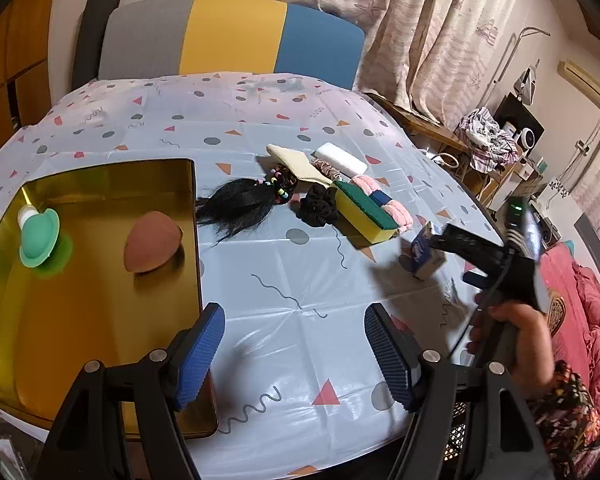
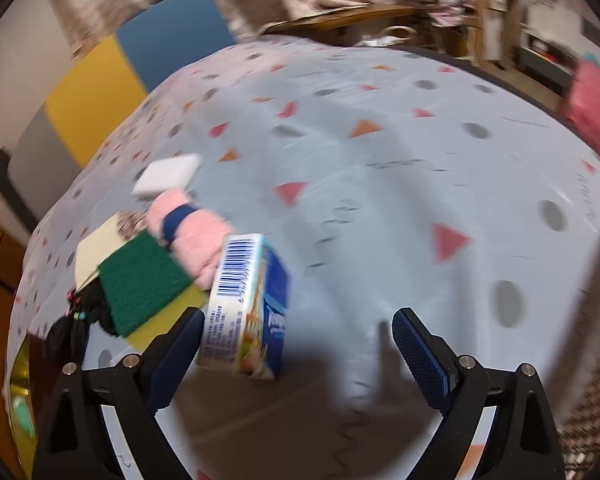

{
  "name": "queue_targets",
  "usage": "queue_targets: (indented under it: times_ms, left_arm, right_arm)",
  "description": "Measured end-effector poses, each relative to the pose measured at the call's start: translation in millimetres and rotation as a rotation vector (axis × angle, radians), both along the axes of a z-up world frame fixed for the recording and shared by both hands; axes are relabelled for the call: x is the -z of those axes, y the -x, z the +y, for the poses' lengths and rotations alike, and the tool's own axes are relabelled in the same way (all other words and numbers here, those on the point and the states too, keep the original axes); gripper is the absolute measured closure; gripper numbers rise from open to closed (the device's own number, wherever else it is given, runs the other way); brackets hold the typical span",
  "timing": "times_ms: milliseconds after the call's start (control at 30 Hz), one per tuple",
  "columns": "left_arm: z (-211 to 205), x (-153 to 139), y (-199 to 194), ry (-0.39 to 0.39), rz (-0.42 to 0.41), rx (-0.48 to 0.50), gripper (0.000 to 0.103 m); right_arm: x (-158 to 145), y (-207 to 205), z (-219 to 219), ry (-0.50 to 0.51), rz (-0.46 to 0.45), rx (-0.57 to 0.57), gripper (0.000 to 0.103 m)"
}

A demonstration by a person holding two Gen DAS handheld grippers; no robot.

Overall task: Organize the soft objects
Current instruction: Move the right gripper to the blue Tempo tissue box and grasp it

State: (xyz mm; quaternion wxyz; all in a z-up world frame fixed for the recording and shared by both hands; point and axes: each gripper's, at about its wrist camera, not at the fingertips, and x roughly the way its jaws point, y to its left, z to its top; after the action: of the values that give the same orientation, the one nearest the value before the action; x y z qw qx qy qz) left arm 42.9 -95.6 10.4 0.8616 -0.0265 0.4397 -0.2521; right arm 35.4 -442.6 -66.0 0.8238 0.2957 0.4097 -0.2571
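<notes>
My left gripper (image 1: pixel 296 328) stands open over bare tablecloth beside a gold tray (image 1: pixel 100 320), nothing between its fingers. The tray holds a brown egg-shaped sponge (image 1: pixel 152 246) and a green-and-white item (image 1: pixel 40 240). A blue tissue pack (image 1: pixel 424 254) (image 2: pixel 248 308) stands tilted between the wide-open jaws of my right gripper (image 2: pixel 298 320) (image 1: pixel 456 242). It leans by the left finger, well apart from the right one. Behind it lie a yellow-green sponge (image 1: pixel 364 212) (image 2: pixel 144 284), a pink cloth (image 1: pixel 384 204) (image 2: pixel 192 232), a white block (image 1: pixel 340 158) (image 2: pixel 168 174), a black scrunchie (image 1: pixel 320 206) and a black hairpiece (image 1: pixel 240 204).
A cream cloth (image 1: pixel 296 162) and a patterned scrunchie (image 1: pixel 326 168) lie at the back of the pile. A grey, yellow and blue chair back (image 1: pixel 236 36) stands behind the table. The table edge and a red quilt (image 1: pixel 588 320) are at the right. The right wrist view is blurred.
</notes>
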Motion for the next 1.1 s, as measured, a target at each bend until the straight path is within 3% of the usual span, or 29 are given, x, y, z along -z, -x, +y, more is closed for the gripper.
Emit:
queue_targets:
  times_ms: [200,267,367,500,567,667,833,1033,1100]
  left_arm:
    - [-5.7,4.2,0.6,0.0,0.012,0.016,0.03]
    - [-5.5,3.9,1.5,-0.003,0.008,0.017,0.03]
    - [-4.0,4.4,0.6,-0.006,0.01,0.006,0.03]
    - [-4.5,5.0,-1.0,-0.016,0.017,0.003,0.03]
    - [-4.9,4.1,0.1,-0.021,0.012,0.005,0.03]
    - [-3.4,1.7,1.0,-0.028,0.0,-0.001,0.03]
    - [-6.2,3.5,-1.0,-0.027,0.008,-0.004,0.03]
    - [-17.7,5.6,-0.2,-0.043,0.012,0.019,0.03]
    - [-19.4,5.5,0.0,-0.05,0.009,0.022,0.03]
  right_arm:
    - [-22.1,3.3,-15.4,0.056,0.01,-0.003,0.007]
    - [-25.6,-4.4,-15.5,0.089,0.028,-0.04,0.007]
    - [-20.5,-17.7,-9.7,0.05,0.031,-0.138,0.007]
    - [-1.8,-35.1,4.4,0.05,0.131,-0.249,0.008]
    - [1.6,-36.3,-3.3,0.068,0.161,-0.232,0.008]
    - [-1.7,-28.0,-40.1,0.001,0.117,-0.091,0.008]
    - [-15.0,-9.0,-73.1,0.051,0.085,0.072,0.008]
    - [-0.8,-14.0,-58.7,-0.08,0.076,-0.022,0.007]
    - [2.8,-21.9,-46.7,-0.07,0.108,-0.082,0.007]
